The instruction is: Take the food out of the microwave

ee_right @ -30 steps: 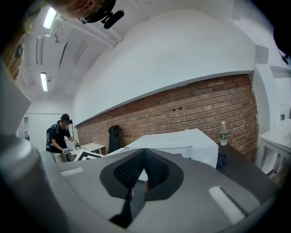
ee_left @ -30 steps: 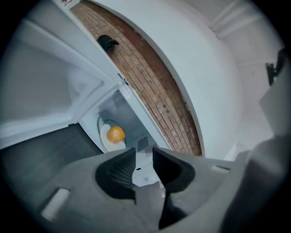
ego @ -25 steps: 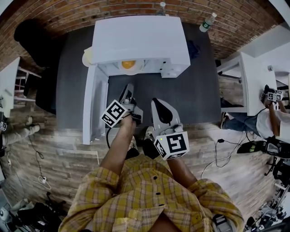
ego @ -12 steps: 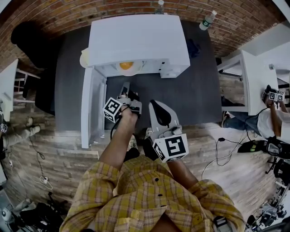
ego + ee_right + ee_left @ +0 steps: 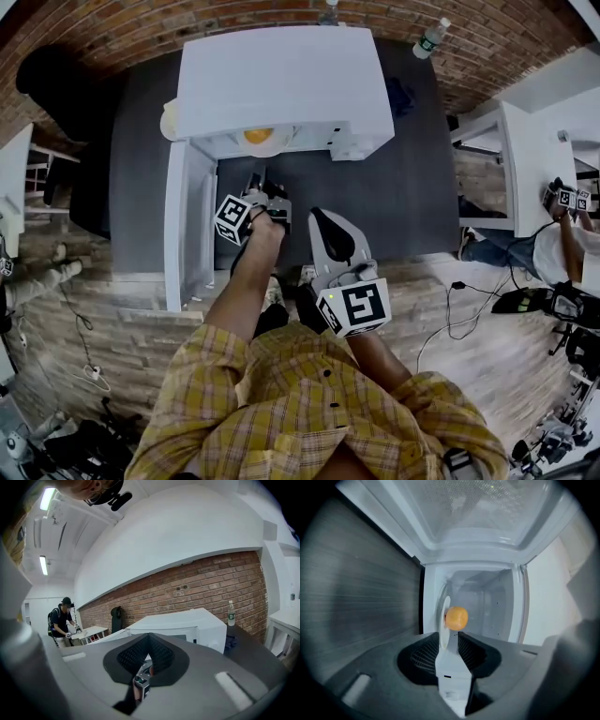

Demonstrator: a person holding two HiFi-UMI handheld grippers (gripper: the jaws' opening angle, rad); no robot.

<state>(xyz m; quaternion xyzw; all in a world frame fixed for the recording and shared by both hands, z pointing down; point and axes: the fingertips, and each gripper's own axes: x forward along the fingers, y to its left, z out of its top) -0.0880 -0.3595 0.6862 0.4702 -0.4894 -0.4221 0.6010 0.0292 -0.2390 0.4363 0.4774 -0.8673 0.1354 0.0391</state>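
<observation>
The white microwave [image 5: 281, 80] stands on a dark table [image 5: 394, 197] with its door [image 5: 186, 225] swung open to the left. Inside, an orange piece of food [image 5: 259, 135] lies on a white plate [image 5: 272, 145]. My left gripper [image 5: 256, 180] hangs just in front of the opening, rolled on its side. In the left gripper view the food [image 5: 456, 618] and the plate's edge [image 5: 442, 620] show ahead through the gap of the left gripper [image 5: 451, 638]. Its jaws are closing, with nothing pressed between them. My right gripper [image 5: 328, 230] is held back nearer my body, shut and empty [image 5: 147, 637].
A water bottle [image 5: 429, 39] and a dark cloth [image 5: 401, 98] sit at the table's far right. A second bottle [image 5: 330, 11] stands behind the microwave. A white desk [image 5: 530, 159] and a seated person [image 5: 562, 248] are at the right. Brick wall behind.
My left gripper has moved forward toward the microwave opening and rolled, so its marker cube faces differently. The right gripper has stayed where it was.
</observation>
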